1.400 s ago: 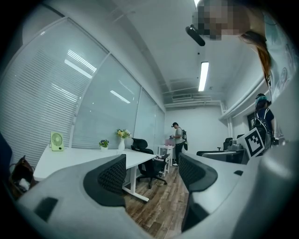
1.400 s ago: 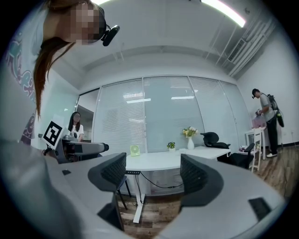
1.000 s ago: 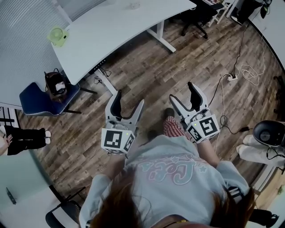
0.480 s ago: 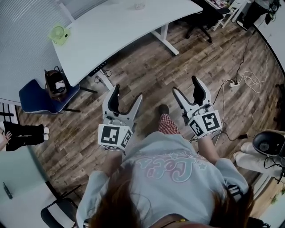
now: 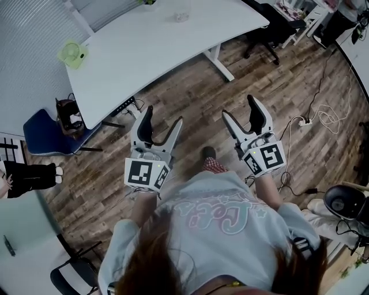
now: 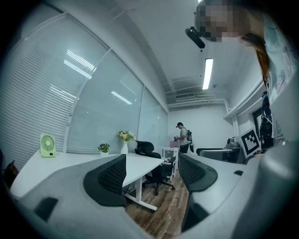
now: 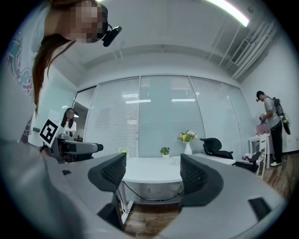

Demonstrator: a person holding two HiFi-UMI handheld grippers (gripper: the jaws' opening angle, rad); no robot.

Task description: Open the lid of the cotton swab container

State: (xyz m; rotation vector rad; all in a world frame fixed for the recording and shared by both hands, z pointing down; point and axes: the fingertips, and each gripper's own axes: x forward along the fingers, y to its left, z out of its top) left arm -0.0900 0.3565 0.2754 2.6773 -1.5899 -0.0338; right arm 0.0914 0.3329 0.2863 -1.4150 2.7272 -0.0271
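Observation:
A small clear container [image 5: 181,15] stands near the far edge of the white table [image 5: 155,52]; it is too small to tell its lid. In the right gripper view the same small clear thing [image 7: 175,160] shows on the tabletop between the jaws, far off. My left gripper [image 5: 161,118] and right gripper [image 5: 239,108] hang side by side over the wood floor, short of the table's near edge. Both are open with nothing between their fingers, as the left gripper [image 6: 152,170] and right gripper [image 7: 152,172] also show in their own views.
A green fan [image 5: 72,53] sits on the table's left end, a vase of flowers [image 7: 188,144] and a small plant [image 7: 164,151] at its back. A blue chair [image 5: 43,135] and bag [image 5: 69,115] stand left, a black office chair [image 5: 271,29] and floor cables [image 5: 323,118] right. Another person [image 6: 183,138] stands far off.
The table has drawn nearer and more of it shows in the head view. Both grippers have moved forward towards it, still open and empty.

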